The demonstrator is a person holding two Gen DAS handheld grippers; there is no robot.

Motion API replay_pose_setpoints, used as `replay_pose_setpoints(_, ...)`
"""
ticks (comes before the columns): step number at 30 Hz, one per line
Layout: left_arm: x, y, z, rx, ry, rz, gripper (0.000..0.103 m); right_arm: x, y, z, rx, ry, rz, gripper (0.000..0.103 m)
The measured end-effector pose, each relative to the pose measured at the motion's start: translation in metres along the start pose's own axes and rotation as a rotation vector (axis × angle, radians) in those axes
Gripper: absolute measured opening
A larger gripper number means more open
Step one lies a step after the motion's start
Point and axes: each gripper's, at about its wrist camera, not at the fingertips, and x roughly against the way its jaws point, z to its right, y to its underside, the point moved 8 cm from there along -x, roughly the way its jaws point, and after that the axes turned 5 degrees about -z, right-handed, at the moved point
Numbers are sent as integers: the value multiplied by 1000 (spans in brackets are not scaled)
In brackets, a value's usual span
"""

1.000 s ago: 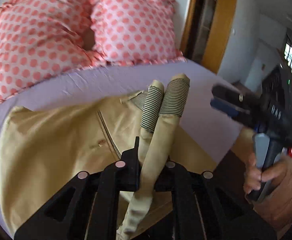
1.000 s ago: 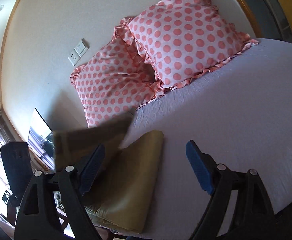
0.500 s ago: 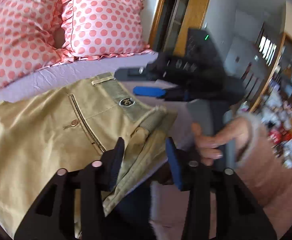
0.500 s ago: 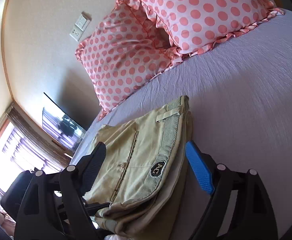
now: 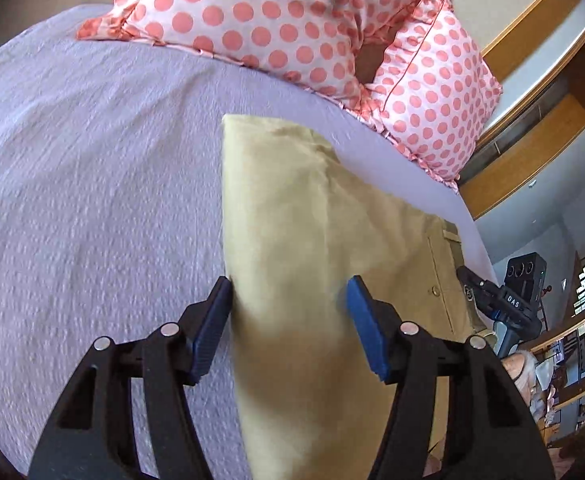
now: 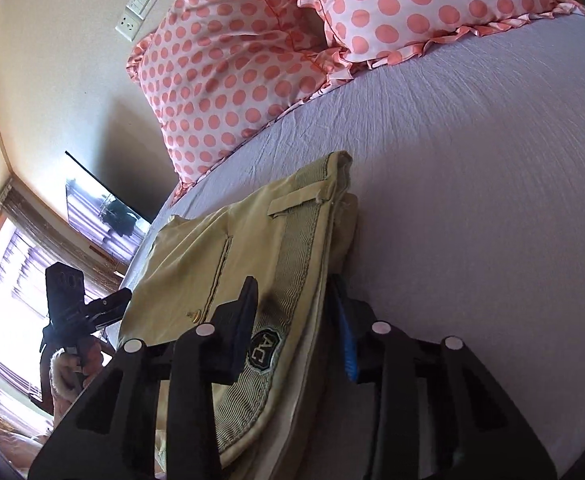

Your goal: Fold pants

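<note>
- The khaki pants [image 5: 292, 216] lie folded on the lavender bed sheet [image 5: 92, 184], a long panel running from 6 o'clock toward 12 o'clock in the left wrist view.
- The left gripper [image 5: 288, 320] has its jaws spread wide, 1 blue pad [image 5: 212, 320] at each side of the folded cloth; whether the pads touch the fabric I cannot tell.
- In the right wrist view the waistband [image 6: 292, 264] with its ribbed lining and a badge patch [image 6: 263, 348] lies between the fingers of the right gripper [image 6: 296, 320].
- Those jaws stand narrow, 1 above the waistband and 1 beneath its edge, pinching the pants.
- 2 pink polka-dot pillows [image 6: 252, 64] sit at 12 o'clock, at the head of the bed, well apart from the pants.
- The left gripper also shows at 9 o'clock in the right wrist view, and the right gripper at 3 o'clock in the left wrist view.
- A wall socket plate [image 6: 136, 12] is at 11 o'clock.
</note>
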Motion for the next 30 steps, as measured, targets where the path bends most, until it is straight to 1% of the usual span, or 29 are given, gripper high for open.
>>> replay_pose_setpoints(3,-2,-1,0,3,0,-15,61,-4,-2,-1,11,14,-8,32)
replay_pose_setpoints(5,-2,-2,-2,15,16,-26,61,-5,-2,-2,20,16,-14,33)
replay_pose_setpoints(8,-2,-3,-1,21,38,-30,62,-6,-1,-5,35,-25,-13,33)
replay_pose_setpoints(10,-8,-6,4,9,30,-46,62,-9,-1,-10,44,-70,-27,33)
replay_pose_setpoints(12,-12,-7,11,-15,6,-64,61,-14,1,-15,47,-111,-46,33)
replay_pose_setpoints(13,-14,-7,13,-24,7,-73,61,-15,0,-17,52,-106,-51,33)
replay_pose_setpoints(15,-17,-8,13,-16,3,-84,47,-16,-1,-17,40,-109,-62,33)
replay_pose_setpoints(16,-17,-9,11,3,19,-84,27,-17,-2,-17,34,-118,-67,33)
replay_pose_setpoints(17,-16,-9,11,27,57,-82,11,-17,-2,-17,26,-132,-69,29)
replay_pose_setpoints(18,-13,-11,12,32,71,-68,11,-17,-2,-18,15,-160,-70,16)
replay_pose_setpoints(19,-9,-14,16,14,61,-45,10,-15,-4,-20,10,-188,-61,14)
replay_pose_setpoints(20,-5,-18,23,-26,42,-23,9,-13,-8,-24,14,-200,-52,13)
replay_pose_setpoints(22,3,-31,40,-104,2,24,9,-10,-23,-34,40,-204,-31,11)
replay_pose_setpoints(24,5,-49,53,-139,-15,52,9,-9,-46,-44,80,-205,-1,10)
replay_pose_setpoints(26,3,-73,59,-156,-34,98,9,-9,-74,-52,115,-203,39,10)
replay_pose_setpoints(28,-1,-99,61,-163,-65,158,9,-10,-104,-52,113,-206,79,10)
replay_pose_setpoints(30,-12,-125,56,-155,-91,194,9,-11,-132,-47,104,-189,119,10)
